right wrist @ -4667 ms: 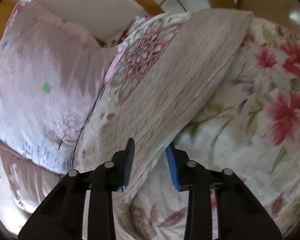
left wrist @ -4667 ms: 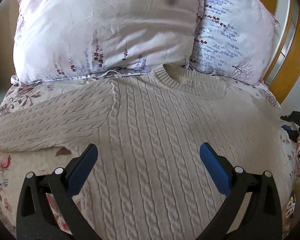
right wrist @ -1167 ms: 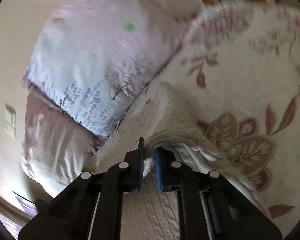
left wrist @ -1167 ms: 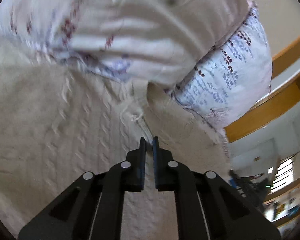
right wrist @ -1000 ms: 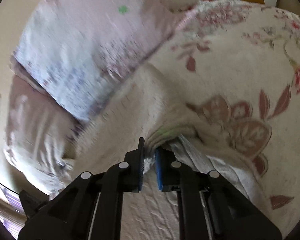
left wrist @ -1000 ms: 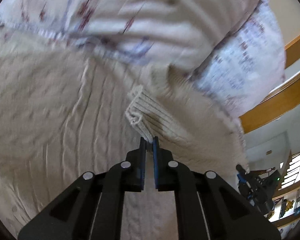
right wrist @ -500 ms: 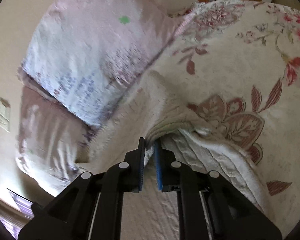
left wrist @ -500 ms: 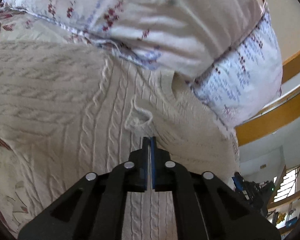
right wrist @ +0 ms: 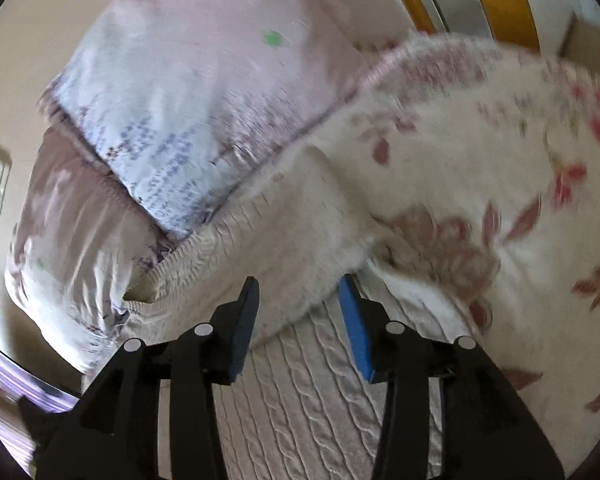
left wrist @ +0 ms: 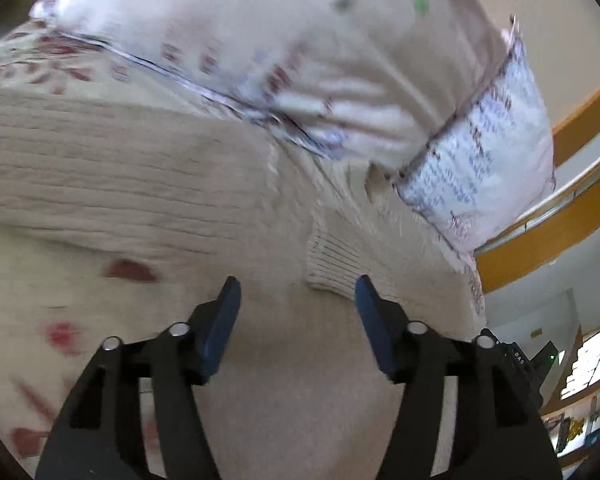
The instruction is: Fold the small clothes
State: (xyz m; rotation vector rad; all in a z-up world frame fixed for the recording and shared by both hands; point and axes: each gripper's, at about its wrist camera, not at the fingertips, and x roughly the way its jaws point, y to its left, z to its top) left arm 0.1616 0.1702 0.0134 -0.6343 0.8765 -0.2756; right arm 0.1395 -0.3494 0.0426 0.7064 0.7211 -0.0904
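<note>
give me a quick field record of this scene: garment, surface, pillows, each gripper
garment: cream cable-knit sweater, right sleeve folded in over the body, ribbed cuff lying on top
surface: floral bedspread
pillows: two floral pillows just behind the collar
left gripper: jaws just opened, nothing between the pads, cuff just ahead
right gripper: jaws just opened, sleeve fold released between them

Bed covered by a cream floral bedspread with red and pink blooms, cream cable-knit sweater spread flat on it, right sleeve folded over the body, two pale printed pillows propped at the head, collar touching them
</note>
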